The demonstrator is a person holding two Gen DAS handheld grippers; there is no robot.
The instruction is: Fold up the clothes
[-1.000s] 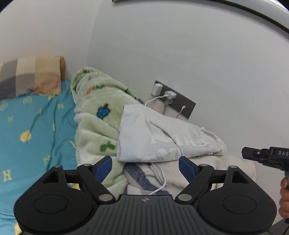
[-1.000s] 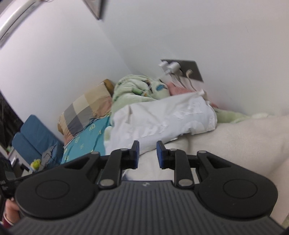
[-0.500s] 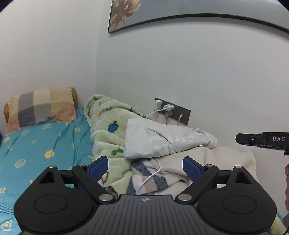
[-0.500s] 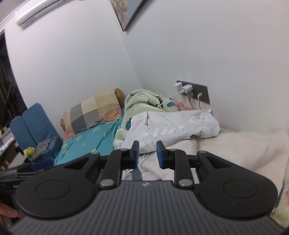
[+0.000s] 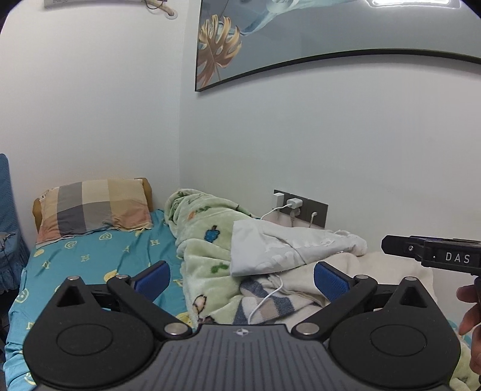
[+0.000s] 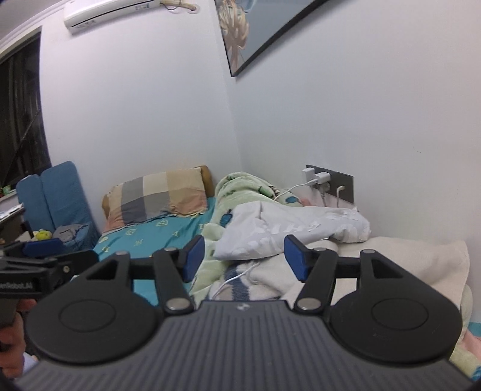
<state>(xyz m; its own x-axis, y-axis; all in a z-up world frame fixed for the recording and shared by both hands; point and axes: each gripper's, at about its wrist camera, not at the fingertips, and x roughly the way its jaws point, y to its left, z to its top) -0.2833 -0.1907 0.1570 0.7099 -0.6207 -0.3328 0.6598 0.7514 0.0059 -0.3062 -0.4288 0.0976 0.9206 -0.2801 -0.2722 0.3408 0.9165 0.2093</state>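
**A:** How many grippers, and what are they doing?

**B:** Two. The left gripper (image 5: 241,276) has its fingers spread wide with nothing between them; the right gripper (image 6: 243,255) is also parted, somewhat less, and equally empty.

**A:** And the clothes?

**B:** One folded white garment (image 5: 288,246) lies beyond the fingertips, ahead of the gap in both views, on top of a green fleece blanket (image 5: 207,237) and a cream blanket (image 6: 421,258). A striped cloth (image 5: 264,303) shows just under it.

**A:** Anything else to count?

**B:** One checked pillow (image 5: 93,204), beyond the left finger. One wall socket plate (image 5: 312,207) past the garment, with two white chargers plugged in (a third plug sits lower), and a white cable (image 5: 264,297) trailing down across the bedding.

**A:** The surface and room?

**B:** A bed with a teal patterned sheet (image 5: 90,258), set in a corner of pale walls; one framed picture (image 5: 300,39) above, one air conditioner (image 6: 114,12) high up.
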